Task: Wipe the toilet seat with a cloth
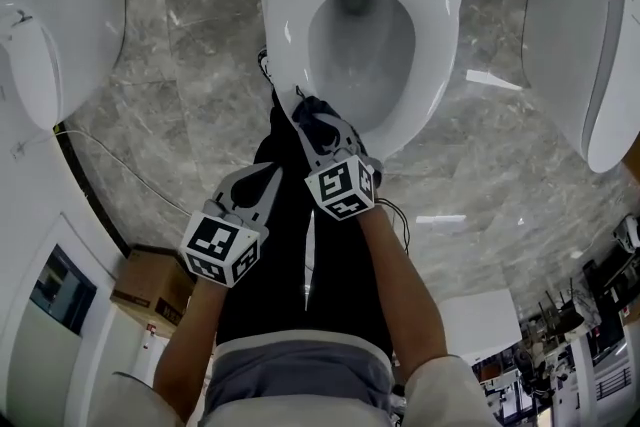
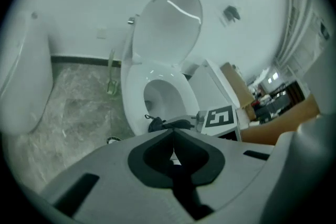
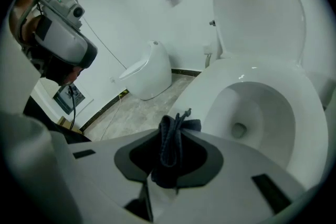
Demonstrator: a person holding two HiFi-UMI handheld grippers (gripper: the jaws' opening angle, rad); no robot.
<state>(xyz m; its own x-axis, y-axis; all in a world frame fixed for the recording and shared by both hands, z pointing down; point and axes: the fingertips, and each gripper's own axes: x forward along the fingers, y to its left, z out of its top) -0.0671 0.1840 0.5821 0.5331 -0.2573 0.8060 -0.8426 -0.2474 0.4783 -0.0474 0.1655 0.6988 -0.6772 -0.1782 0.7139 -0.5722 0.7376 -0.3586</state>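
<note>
Cloth [image 3: 170, 139] in right fingers [image 3: 239, 168] (pinched), left fingers [image 2: 105, 168] closed

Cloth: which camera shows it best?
The right gripper view: the cloth fills the middle, pinched between the jaws, folds clear. Head view shows a dark scrap by the toilet seat; left gripper view, a dark lump.

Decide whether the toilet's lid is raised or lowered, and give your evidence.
Raised. The lid stands upright behind the seat, leaving it uncovered.

The right gripper [image 3: 172, 136] pinched a bunched dark cloth [image 3: 169, 157] between its jaws, close over the front edge of the toilet seat [image 3: 206, 91]; the lid [image 3: 260, 8] stood raised.
</note>
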